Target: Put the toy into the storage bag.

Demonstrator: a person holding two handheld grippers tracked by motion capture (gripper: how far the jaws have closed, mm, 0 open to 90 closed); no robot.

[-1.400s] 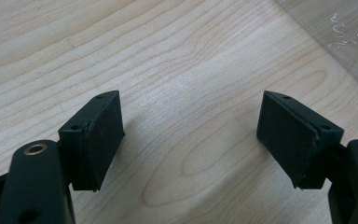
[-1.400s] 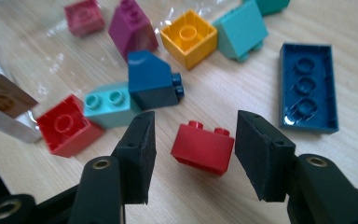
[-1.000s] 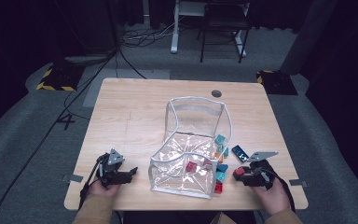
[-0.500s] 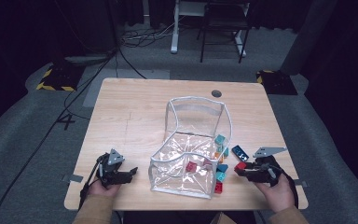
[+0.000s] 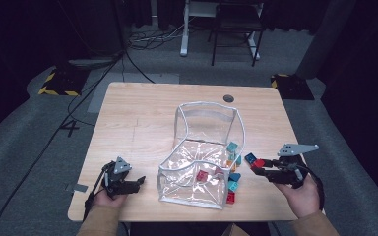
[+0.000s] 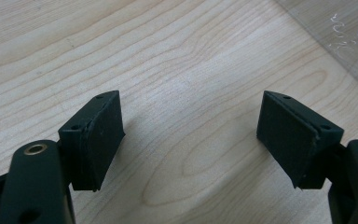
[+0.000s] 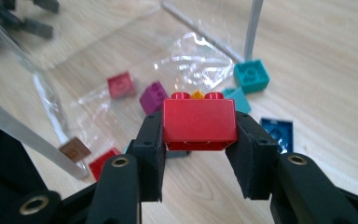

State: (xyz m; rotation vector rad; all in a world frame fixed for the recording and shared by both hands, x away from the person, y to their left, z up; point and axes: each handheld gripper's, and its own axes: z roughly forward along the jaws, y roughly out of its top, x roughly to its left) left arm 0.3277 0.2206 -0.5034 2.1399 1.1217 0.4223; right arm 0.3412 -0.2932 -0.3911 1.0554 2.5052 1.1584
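The high view looks forward and down on the pale wooden counter (image 5: 142, 123); both claw views sit close above it, the right facing the clear plastic bag (image 7: 121, 60).

Clear bag (image 5: 202, 152) on table (image 5: 142, 118); loose teal brick (image 7: 251, 75), blue brick (image 7: 278, 133).

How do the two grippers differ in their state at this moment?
The right gripper is shut on a red brick; the left gripper is open, with nothing between its jaws. The right gripper is held above the table, beside the clear bag; the left gripper sits low over bare wood. Both have black jaws.
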